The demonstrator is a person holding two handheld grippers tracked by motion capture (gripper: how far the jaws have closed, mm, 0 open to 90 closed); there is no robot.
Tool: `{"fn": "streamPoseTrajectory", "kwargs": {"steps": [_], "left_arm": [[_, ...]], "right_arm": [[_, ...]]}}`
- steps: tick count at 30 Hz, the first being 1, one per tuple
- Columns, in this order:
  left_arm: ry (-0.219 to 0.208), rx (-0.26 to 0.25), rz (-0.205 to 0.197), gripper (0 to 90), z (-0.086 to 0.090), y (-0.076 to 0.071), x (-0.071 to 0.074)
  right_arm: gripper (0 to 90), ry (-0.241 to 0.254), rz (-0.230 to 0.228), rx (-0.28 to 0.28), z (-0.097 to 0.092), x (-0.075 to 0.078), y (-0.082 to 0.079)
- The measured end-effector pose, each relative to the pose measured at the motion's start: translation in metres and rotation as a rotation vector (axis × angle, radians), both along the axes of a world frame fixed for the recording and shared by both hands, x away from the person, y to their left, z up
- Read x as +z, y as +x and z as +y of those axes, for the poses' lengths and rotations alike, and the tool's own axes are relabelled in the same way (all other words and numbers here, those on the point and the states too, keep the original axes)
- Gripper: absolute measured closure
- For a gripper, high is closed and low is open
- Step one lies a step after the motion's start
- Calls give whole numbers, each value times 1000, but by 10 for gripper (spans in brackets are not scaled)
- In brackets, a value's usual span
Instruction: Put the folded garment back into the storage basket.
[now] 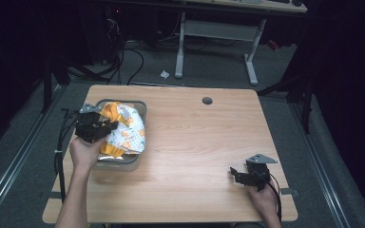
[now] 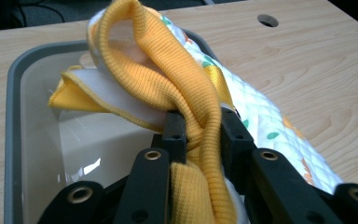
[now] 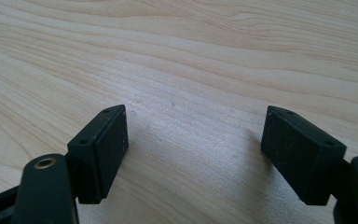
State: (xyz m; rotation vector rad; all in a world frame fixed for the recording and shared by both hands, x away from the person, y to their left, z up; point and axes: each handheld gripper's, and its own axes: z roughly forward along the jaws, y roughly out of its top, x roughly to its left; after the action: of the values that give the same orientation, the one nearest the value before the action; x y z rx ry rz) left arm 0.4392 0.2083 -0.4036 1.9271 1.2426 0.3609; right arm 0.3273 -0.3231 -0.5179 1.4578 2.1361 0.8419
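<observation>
A grey plastic bin point(image 1: 138, 107) point(image 2: 14, 93) sits on the left part of the wooden table. A bunched garment point(image 1: 126, 130) point(image 2: 261, 116), white with orange and green print and yellow ribbed trim point(image 2: 168, 70), lies half in the bin and hangs over its right rim. My left gripper point(image 1: 105, 127) point(image 2: 198, 128) is shut on the yellow ribbed trim, at the bin's left side. My right gripper point(image 1: 234, 173) point(image 3: 193, 149) stands open just above bare table at the front right, with nothing between its jaws.
The table point(image 1: 195, 142) has a round cable hole point(image 1: 207, 100) near its far edge. Beyond it stand a white desk frame point(image 1: 216, 28) and cables point(image 1: 123, 57) on the dark floor. A cable point(image 1: 59, 142) trails off the table's left edge.
</observation>
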Motion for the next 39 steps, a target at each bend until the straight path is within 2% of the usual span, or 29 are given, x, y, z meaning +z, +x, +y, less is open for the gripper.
{"fn": "streamPoseTrajectory", "kwargs": {"steps": [4,6,15,17,20,30,33,35,39], "left_arm": [[30,17,14,756,2,3,-9],[66,20,24,756,1,5,-13],[145,16,50,754,-6,13,-27],[151,17,58,751,-6,15,-30],[137,22,80,746,-5,18,-34],[202,45,119,730,-10,25,-46],[207,66,123,684,-10,24,-46],[210,92,132,619,-9,24,-46],[204,137,104,483,-5,22,-41]], "right_arm": [[233,1,1,-1,0,0,0],[233,0,0,0,0,0,0],[233,1,1,-1,0,0,0],[233,0,0,0,0,0,0],[233,1,0,-1,0,0,0],[233,0,0,-1,0,0,0],[233,1,1,-1,0,0,0],[233,1,1,-1,0,0,0],[233,0,1,-1,0,0,0]]}}
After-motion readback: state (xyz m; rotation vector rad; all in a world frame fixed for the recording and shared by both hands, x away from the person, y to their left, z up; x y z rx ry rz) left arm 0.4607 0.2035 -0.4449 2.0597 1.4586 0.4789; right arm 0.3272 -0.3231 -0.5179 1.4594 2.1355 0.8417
